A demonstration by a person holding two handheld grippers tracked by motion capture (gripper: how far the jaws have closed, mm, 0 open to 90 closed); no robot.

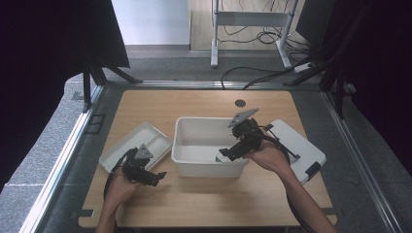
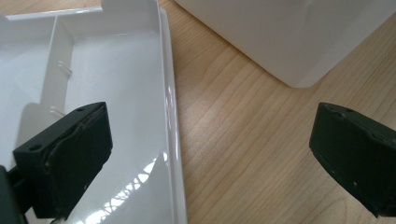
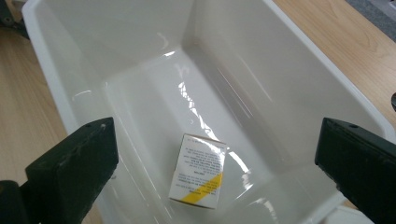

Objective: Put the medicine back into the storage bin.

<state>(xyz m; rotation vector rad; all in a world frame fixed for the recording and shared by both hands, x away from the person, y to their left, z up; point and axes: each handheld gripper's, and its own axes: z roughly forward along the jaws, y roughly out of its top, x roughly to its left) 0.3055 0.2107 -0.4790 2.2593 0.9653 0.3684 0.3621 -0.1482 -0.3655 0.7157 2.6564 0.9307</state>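
From the high view, the right claw (image 1: 226,154) hung over the near right part of the white bin (image 1: 187,127) in the middle of the table (image 1: 204,199), its jaws spread wide with nothing between them. Just beyond its tips a small box (image 1: 220,158) lay on the bin floor by the near right corner; the placing suggests the bin was meant to collect it, with the lid (image 1: 297,141) laid aside toward the table's right edge to keep the mouth clear. The left claw (image 1: 154,177) rested low near the table's near left corner, beside the divided tray (image 1: 127,141), also empty, likely parked out of the way.

In the left gripper view, its two black jaws stood far apart over bare wood, one above the tray's (image 2: 170,107) rim, the bin's outer wall (image 2: 289,37) ahead. Nothing lay between them.

In the right gripper view, the jaws framed the bin (image 3: 46,70) interior at full spread, well apart from the box (image 3: 198,170). The box lay flat on a broad face, printed side up, a yellow stripe across the end nearest the camera. Its long axis ran roughly away from the camera along the bin floor, slightly slanted, the plain white end pointing toward the far wall
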